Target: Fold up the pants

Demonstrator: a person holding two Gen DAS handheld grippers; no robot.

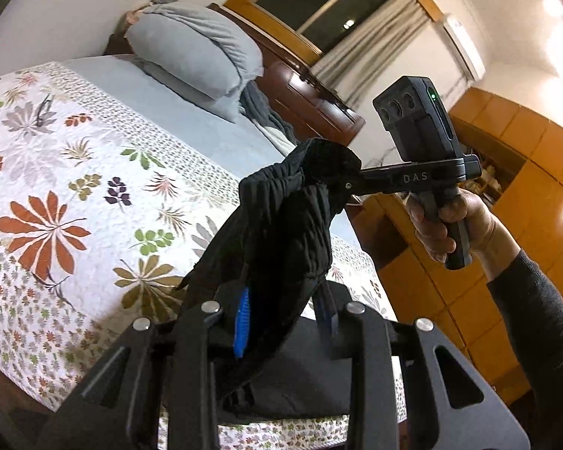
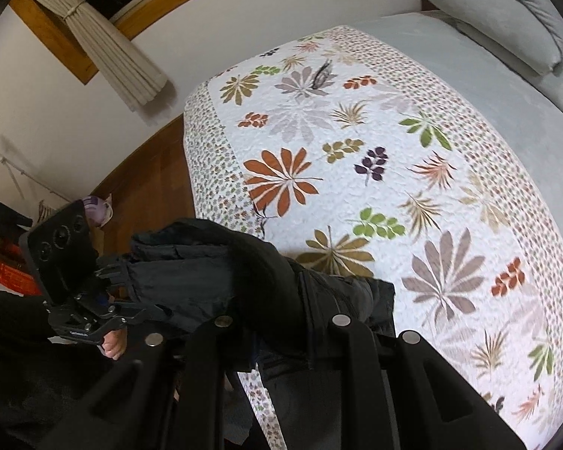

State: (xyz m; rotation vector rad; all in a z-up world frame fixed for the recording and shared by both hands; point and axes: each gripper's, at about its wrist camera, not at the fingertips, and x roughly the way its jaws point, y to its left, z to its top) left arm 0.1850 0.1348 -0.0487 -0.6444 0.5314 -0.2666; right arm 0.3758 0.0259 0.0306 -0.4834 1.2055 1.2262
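pants (image 1: pixel 300 225): black, bunched, aloft over the bed (image 1: pixel 94 195) | long axis strung tool to tool | left tool (image 1: pixel 281 322): clenched on one end | right tool (image 1: pixel 347 185): gripping the other

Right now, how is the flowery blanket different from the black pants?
The blanket lies spread flat on the bed; the pants hang bunched up in the air. The blanket is white with colourful leaves; the pants are plain black. Each gripper, left and right, pinches the pants, not the blanket. Both are soft cloth.
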